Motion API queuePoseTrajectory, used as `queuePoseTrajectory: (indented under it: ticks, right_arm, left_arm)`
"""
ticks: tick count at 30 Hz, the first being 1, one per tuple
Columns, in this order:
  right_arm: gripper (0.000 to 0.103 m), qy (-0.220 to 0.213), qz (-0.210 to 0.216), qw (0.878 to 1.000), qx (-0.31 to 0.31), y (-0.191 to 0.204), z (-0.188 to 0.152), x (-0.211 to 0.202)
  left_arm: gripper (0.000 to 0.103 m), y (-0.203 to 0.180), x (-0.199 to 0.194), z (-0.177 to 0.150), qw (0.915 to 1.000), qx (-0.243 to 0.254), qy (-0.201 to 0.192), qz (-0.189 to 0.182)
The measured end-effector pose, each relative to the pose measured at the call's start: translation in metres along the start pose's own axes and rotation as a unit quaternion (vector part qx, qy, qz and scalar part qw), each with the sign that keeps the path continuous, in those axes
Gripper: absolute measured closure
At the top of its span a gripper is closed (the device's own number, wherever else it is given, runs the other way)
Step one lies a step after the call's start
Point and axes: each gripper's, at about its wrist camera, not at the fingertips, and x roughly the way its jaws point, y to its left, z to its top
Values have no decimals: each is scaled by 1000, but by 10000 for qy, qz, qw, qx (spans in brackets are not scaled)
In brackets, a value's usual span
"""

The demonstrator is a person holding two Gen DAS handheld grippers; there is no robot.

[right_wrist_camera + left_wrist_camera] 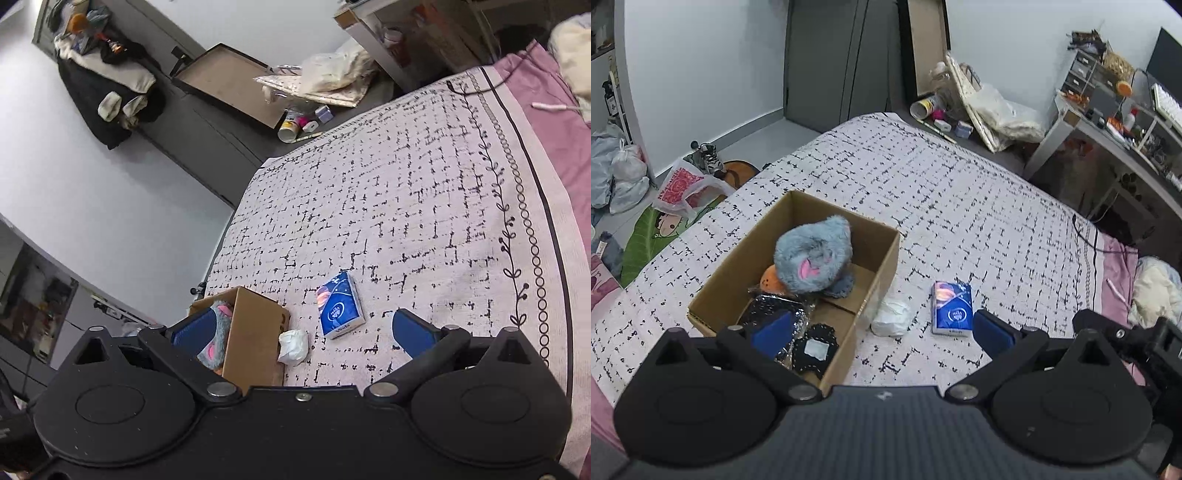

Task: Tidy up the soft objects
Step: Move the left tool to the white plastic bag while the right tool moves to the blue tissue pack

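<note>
In cardboard box (879, 266): grey plush toy (812, 254), black pouches (798, 332). On bed (979, 206), pending: tissue pack (952, 309), white wad (891, 316). My left tool (882, 332) and right tool (306, 332): both spread, empty.

Even, soft indoor light; sharp focus, faint shadows, strong fisheye edge warping.

Matt brown cardboard box (798, 273) at centre left; fluffy grey plush toy (814, 254) inside; glossy blue tissue pack (952, 308); crumpled white cloth (891, 316); woven bedspread (960, 206).
</note>
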Motion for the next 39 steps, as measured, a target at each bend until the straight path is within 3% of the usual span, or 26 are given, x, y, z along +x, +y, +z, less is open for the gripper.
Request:
queuePoseTrajectory:
  ticks: [8,19,32,39]
  right_arm:
    - [1,46,44,9986,533,-23,7,6]
    - [1,172,-104,9983,539,-32,11,20]
    - [2,465,-226,9965,658,-42,14,55]
    - [12,551,-234,9944,868,-50,15,69]
  left_arm:
    - [1,-13,14,-4,9999,-44,156,13]
    - [4,-27,43,-8,9996,-127,226,-136]
    - [26,-41,90,-18,9986,-213,475,-44]
    - [40,-50,112,-24,9983,-3,570,72]
